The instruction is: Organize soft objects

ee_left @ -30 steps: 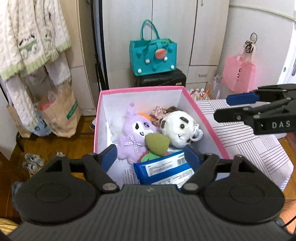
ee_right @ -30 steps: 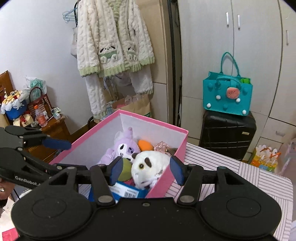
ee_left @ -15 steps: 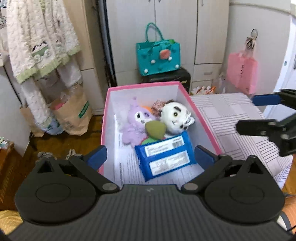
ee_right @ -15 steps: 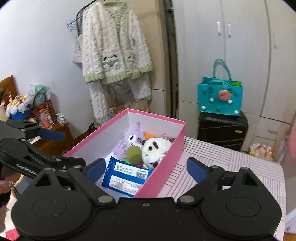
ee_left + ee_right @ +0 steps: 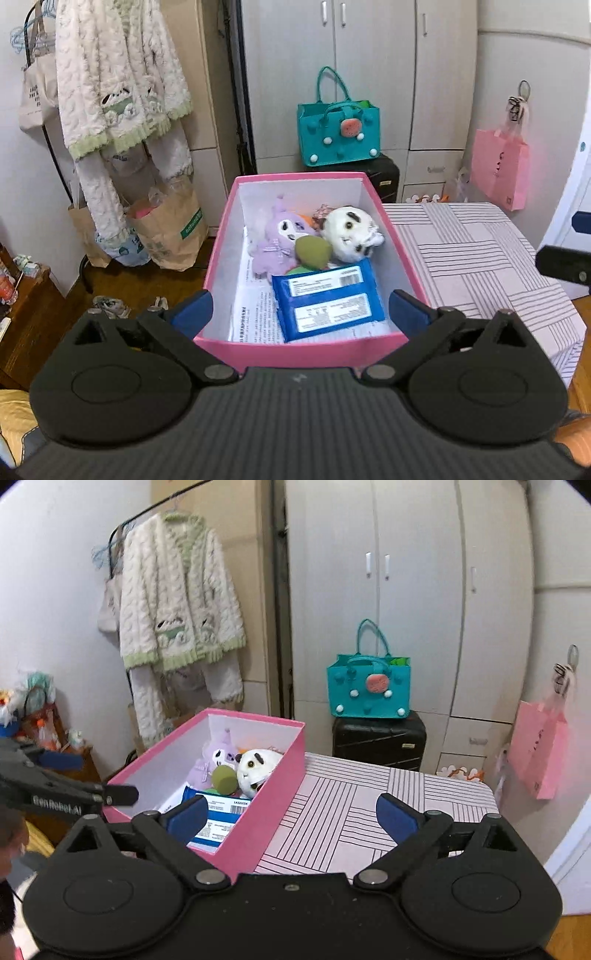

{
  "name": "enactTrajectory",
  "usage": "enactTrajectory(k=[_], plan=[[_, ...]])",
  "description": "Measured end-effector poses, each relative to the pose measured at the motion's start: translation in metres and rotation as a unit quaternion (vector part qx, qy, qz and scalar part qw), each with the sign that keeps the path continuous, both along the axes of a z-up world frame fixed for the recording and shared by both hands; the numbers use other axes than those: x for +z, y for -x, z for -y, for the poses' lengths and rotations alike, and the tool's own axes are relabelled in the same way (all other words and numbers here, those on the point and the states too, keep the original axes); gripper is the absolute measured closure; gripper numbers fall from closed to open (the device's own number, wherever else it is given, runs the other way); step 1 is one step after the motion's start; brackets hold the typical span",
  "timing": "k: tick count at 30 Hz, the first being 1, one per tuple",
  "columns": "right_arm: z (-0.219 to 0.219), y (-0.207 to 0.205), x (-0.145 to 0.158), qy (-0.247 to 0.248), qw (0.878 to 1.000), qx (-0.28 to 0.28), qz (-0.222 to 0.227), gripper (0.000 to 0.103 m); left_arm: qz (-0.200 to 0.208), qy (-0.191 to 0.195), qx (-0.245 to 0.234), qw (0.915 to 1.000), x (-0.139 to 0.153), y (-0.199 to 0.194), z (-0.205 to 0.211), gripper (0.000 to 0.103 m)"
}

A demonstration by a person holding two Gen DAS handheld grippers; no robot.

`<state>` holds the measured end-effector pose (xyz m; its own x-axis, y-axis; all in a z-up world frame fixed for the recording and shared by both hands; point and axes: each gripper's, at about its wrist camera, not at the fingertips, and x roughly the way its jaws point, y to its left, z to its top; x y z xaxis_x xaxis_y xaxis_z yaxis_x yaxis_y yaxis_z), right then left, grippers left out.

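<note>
Over the pink box [image 5: 295,354], we hold both grippers spread and empty.

Left gripper [image 5: 299,310] and right gripper [image 5: 291,816] have just been opening (nothing between either); the blue packet [image 5: 327,299] lies flat beside the plush toys [image 5: 314,236], so we should pull back level, clear of the rim.

Soft objects gathered in pink box [image 5: 295,353]

Purple plush [image 5: 275,240], white panda plush [image 5: 349,232] and green plush [image 5: 314,252] are packed at the far end; blue wipes pack [image 5: 327,304] is laid flat nearer.

A pink box [image 5: 295,352] with white inside holds a purple plush [image 5: 279,240], a white black-patched plush [image 5: 351,230] and a blue packet [image 5: 327,302]; the cloth [image 5: 480,258] is pink, black-striped.
</note>
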<state>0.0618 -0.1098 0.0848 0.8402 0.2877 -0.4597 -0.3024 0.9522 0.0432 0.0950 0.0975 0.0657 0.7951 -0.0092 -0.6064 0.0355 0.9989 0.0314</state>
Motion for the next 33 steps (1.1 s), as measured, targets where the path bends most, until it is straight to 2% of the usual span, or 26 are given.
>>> enactTrajectory(k=[8, 14, 18, 21, 24, 33], plan=[[-0.002, 0.016, -0.016, 0.016, 0.998, -0.045, -0.028, 0.004, 0.022, -0.004, -0.006, 0.9997, -0.002, 0.027, 0.025, 0.0], [0.001, 0.033, -0.017, 0.028, 0.995, -0.099, -0.007, 0.004, 0.026, 0.003, 0.003, 0.9996, -0.008, 0.034, 0.03, 0.0], [0.011, 0.042, -0.018, 0.001, 0.994, -0.105, -0.009, 0.004, 0.035, 0.0, 0.023, 0.9991, -0.011, 0.038, 0.028, 0.0], [0.014, 0.046, -0.02, 0.006, 0.993, -0.119, -0.008, 0.004, 0.038, 0.001, 0.03, 0.9988, -0.012, 0.039, 0.027, 0.0], [0.016, 0.047, -0.023, 0.006, 0.991, -0.131, -0.012, 0.004, 0.033, 0.006, 0.019, 0.9992, -0.013, 0.041, 0.027, 0.0], [0.013, 0.047, -0.032, 0.006, 0.991, -0.135, -0.025, 0.004, 0.025, -0.013, 0.004, 0.9996, -0.019, 0.041, 0.043, 0.0]])
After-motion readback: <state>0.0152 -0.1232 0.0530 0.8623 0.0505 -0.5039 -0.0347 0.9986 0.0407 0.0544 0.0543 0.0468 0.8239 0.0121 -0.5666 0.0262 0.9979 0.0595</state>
